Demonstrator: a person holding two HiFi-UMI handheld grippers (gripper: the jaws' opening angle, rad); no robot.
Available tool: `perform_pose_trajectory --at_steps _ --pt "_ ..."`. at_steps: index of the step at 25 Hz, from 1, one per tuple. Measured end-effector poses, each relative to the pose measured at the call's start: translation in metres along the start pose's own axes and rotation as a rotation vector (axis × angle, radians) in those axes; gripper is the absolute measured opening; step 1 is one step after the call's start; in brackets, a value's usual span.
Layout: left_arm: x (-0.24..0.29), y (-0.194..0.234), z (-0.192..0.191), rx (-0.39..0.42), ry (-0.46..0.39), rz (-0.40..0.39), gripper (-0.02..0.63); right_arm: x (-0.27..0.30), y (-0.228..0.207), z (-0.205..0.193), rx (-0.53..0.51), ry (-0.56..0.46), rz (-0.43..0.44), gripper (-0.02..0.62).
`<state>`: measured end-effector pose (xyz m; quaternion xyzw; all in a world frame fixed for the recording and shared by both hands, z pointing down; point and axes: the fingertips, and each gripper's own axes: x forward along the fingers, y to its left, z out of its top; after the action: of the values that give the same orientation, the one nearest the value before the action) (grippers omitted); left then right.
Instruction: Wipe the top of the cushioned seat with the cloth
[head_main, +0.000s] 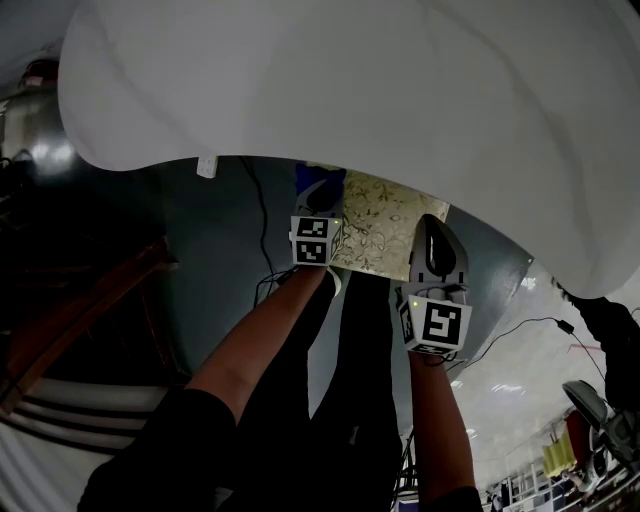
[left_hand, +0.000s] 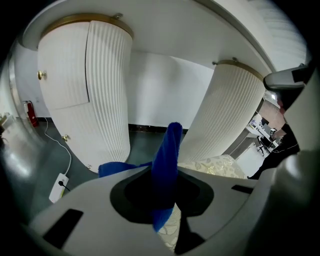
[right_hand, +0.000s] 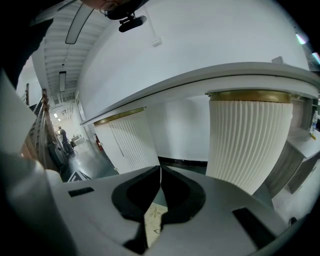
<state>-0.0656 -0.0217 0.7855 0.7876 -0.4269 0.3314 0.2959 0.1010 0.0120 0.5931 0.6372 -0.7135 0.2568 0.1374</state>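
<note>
The cushioned seat (head_main: 385, 228) has a pale cream top with a gold leaf pattern and sits low under the white tabletop. A blue cloth (head_main: 318, 187) hangs over its left edge, and my left gripper (head_main: 318, 205) is shut on it. In the left gripper view the blue cloth (left_hand: 167, 165) stands pinched between the jaws, with the seat (left_hand: 215, 166) just behind. My right gripper (head_main: 432, 245) hovers above the seat's right side, shut and empty. In the right gripper view the jaws meet at the right gripper (right_hand: 160, 180), with a sliver of seat (right_hand: 154, 220) below.
A large white tabletop (head_main: 400, 100) overhangs the seat. White ribbed pedestals (left_hand: 105, 90) (right_hand: 247, 145) stand on either side. A power strip (left_hand: 59, 186) and cables lie on the dark floor. A wooden chair (head_main: 90, 310) is at the left.
</note>
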Motion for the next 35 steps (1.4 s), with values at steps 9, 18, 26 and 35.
perform_pose_trajectory --at_steps 9,18,26,35 --pt "0.007 -0.028 0.002 0.024 -0.005 -0.001 0.083 -0.01 -0.022 -0.004 0.015 -0.001 -0.018 0.038" --pt "0.013 -0.064 0.002 -0.001 0.007 -0.026 0.083 -0.02 -0.031 -0.012 0.002 0.028 -0.011 0.038" --pt "0.015 -0.082 0.004 -0.037 0.005 -0.02 0.083 -0.03 -0.038 -0.024 -0.009 0.054 0.001 0.038" --pt "0.026 -0.103 0.003 -0.025 0.001 -0.039 0.083 -0.034 -0.053 -0.037 0.021 0.062 -0.03 0.038"
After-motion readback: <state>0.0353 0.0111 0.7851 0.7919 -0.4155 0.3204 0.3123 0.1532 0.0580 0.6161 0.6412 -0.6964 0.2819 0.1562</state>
